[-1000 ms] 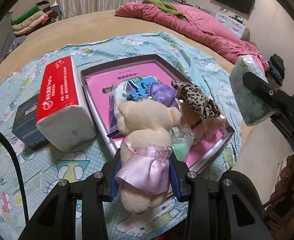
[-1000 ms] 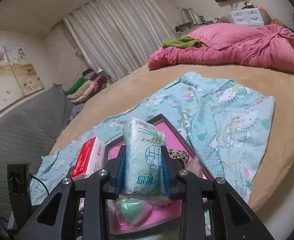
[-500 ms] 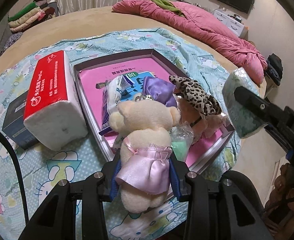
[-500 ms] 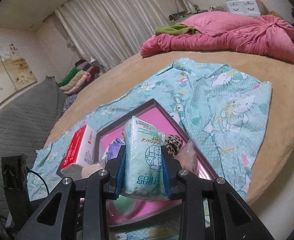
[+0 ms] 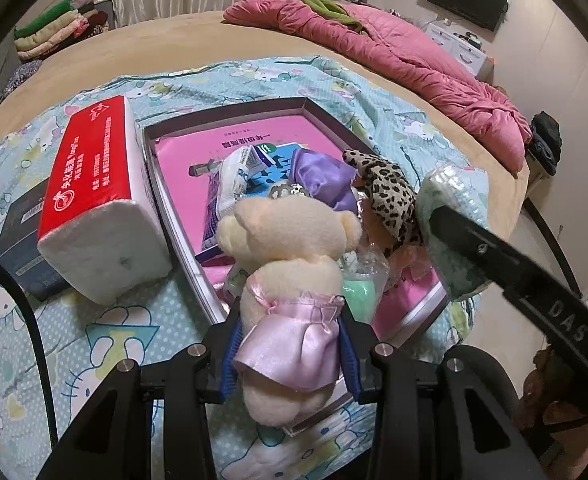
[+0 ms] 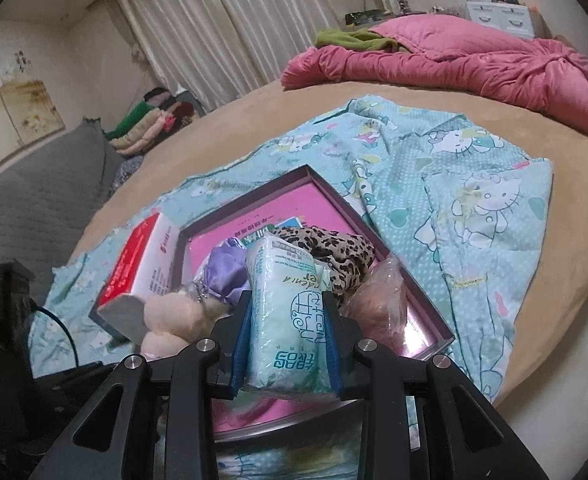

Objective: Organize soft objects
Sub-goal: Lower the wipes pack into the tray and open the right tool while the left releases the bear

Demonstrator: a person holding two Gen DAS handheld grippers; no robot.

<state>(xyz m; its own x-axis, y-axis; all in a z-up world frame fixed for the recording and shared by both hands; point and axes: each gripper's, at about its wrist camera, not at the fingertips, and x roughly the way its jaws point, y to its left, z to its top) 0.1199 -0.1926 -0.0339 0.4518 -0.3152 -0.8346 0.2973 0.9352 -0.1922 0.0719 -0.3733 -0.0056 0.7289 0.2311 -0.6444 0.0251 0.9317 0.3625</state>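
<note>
1. Bedding first: a tan bed carries a light blue cartoon-print sheet spread as a working surface, with a pink quilt bunched at the far side, well apart from the work.
2. Tray next: a shallow purple-rimmed tray with a pink floor lies on the sheet and serves, by my reading, as the collecting place for the soft things.
3. Tissue brick: a red-and-white tissue pack stands just beside the tray's left wall, outside it, leaning over a dark box.
4. Loose contents: a leopard-print cloth, a purple satin piece and a clear bag with something green sit crowded toward the tray's near right corner, leaving the far pink floor bare.
5. Plush bear: the cream teddy in a lilac dress is pinched at the waist by the left gripper, its blue pads pressed into the dress, so it is clenched on the toy; the bear hangs over the tray's near rim, probably about to go in.
6. Small packet: the right gripper grasps a pale green pocket tissue pack by its flat sides, pads squeezing the wrapper, held above the tray's near right part, likely bound for the same heap.
</note>
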